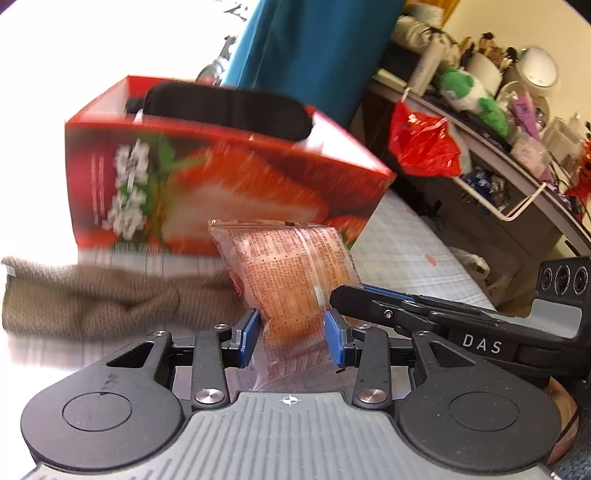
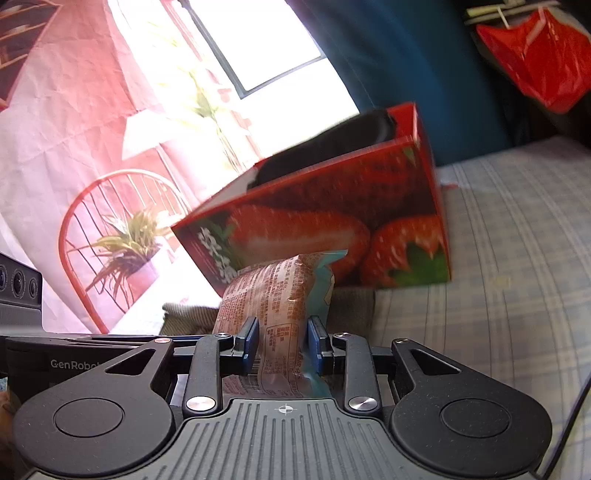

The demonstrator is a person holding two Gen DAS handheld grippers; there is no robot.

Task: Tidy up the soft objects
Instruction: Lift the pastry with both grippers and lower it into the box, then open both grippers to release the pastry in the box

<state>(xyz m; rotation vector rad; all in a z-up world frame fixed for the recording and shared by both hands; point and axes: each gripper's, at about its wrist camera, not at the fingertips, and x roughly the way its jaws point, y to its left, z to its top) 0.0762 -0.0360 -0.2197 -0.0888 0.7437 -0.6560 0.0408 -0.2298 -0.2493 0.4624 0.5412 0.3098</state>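
Plastic snack packet (image 1: 291, 280) (both grippers' grip)

A pale blue checked bedsheet (image 2: 498, 258) covers the surface underfoot of everything. Behind its far edge hangs a teal curtain (image 1: 306, 48), and beside that a bright window (image 2: 266, 55) washes the left side of the sheet white. A pink backdrop (image 2: 74, 110) printed with a red chair (image 2: 110, 229) and a potted plant (image 2: 125, 247) stands at the left. Off the right edge, a cluttered dresser (image 1: 498, 122) lines a cream wall (image 1: 509, 22); a red plastic bag (image 1: 424, 144) hangs from it.
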